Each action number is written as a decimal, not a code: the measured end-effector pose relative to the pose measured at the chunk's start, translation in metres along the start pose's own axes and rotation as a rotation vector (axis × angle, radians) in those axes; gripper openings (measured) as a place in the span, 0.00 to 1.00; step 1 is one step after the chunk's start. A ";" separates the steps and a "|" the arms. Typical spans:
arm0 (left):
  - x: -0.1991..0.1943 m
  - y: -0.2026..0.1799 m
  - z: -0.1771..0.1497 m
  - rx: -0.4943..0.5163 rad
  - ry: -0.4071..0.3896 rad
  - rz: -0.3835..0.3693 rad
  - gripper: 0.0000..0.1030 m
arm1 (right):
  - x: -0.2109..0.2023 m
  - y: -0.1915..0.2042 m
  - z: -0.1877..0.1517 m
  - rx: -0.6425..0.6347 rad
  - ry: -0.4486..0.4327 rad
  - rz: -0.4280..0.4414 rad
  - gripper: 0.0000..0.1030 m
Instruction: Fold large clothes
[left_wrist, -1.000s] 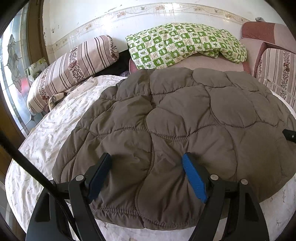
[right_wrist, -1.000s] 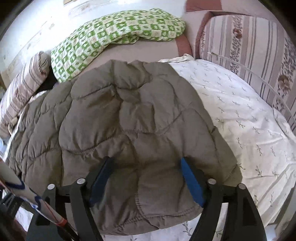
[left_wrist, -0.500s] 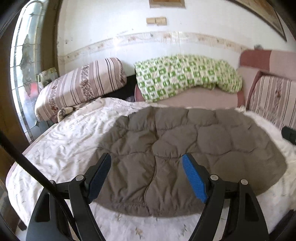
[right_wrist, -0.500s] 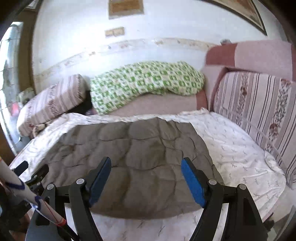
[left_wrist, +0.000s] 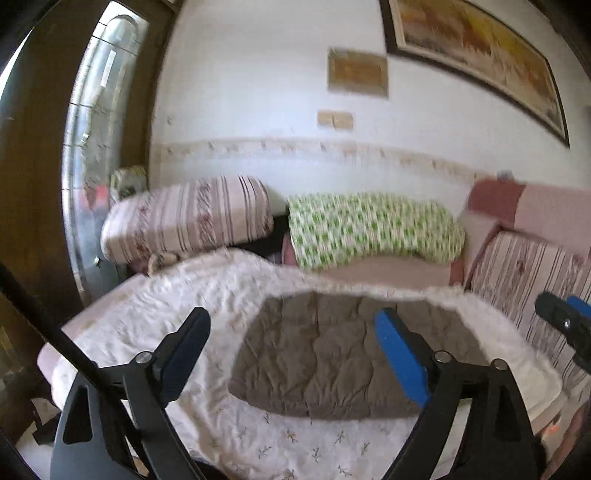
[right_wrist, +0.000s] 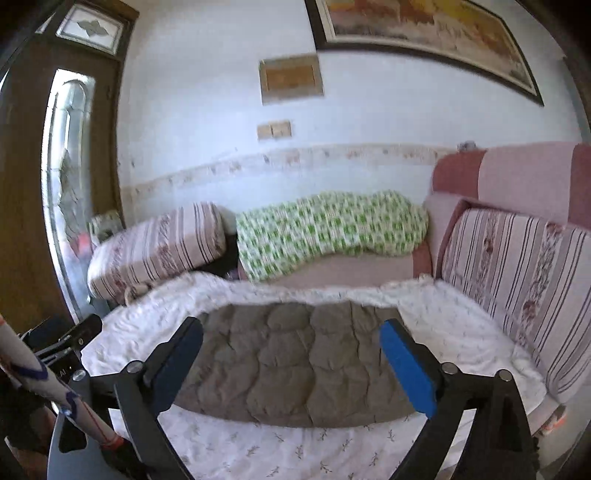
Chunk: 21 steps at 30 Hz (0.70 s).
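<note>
A brown quilted jacket (left_wrist: 332, 354) (right_wrist: 295, 362) lies folded flat on the white flowered bedsheet (left_wrist: 166, 314) (right_wrist: 443, 317). My left gripper (left_wrist: 291, 321) hovers above and in front of it, well clear of the fabric. Its jaws are opening and nothing is between them. My right gripper (right_wrist: 291, 326) hangs the same way over the jacket's near edge, jaws opening and empty. In the left wrist view the right gripper (left_wrist: 565, 321) shows at the right edge. The right wrist view has the left gripper (right_wrist: 74, 336) at its left edge.
Behind the bed lie a striped bolster (left_wrist: 184, 218) and a green checked quilt (left_wrist: 369, 229). A striped sofa cushion (right_wrist: 517, 277) lines the right side. A wooden door with glass (left_wrist: 92, 147) stands at left. A white pole (right_wrist: 37, 373) crosses the right view's lower left.
Both grippers rose and drew back from the jacket, so it now looks smaller and the wall fills the upper view. Both pairs of jaws spread wider.
</note>
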<state>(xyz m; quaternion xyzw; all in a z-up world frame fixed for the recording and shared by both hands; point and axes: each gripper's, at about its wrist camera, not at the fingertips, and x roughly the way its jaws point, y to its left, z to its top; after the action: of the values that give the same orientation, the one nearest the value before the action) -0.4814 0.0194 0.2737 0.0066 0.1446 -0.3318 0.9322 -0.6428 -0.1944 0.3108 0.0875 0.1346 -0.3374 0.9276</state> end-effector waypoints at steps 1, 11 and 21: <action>-0.011 0.003 0.007 -0.006 -0.017 0.033 0.95 | -0.009 0.003 0.004 0.001 -0.006 0.003 1.00; -0.046 0.004 0.017 0.036 0.019 0.066 1.00 | -0.046 0.037 -0.009 -0.039 0.026 0.019 1.00; -0.021 -0.004 -0.008 0.003 0.074 0.172 1.00 | -0.014 0.028 -0.017 -0.003 0.042 -0.034 1.00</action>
<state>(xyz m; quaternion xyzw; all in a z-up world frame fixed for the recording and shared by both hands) -0.5010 0.0298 0.2724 0.0326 0.1773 -0.2505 0.9512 -0.6383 -0.1608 0.3015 0.0908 0.1562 -0.3509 0.9188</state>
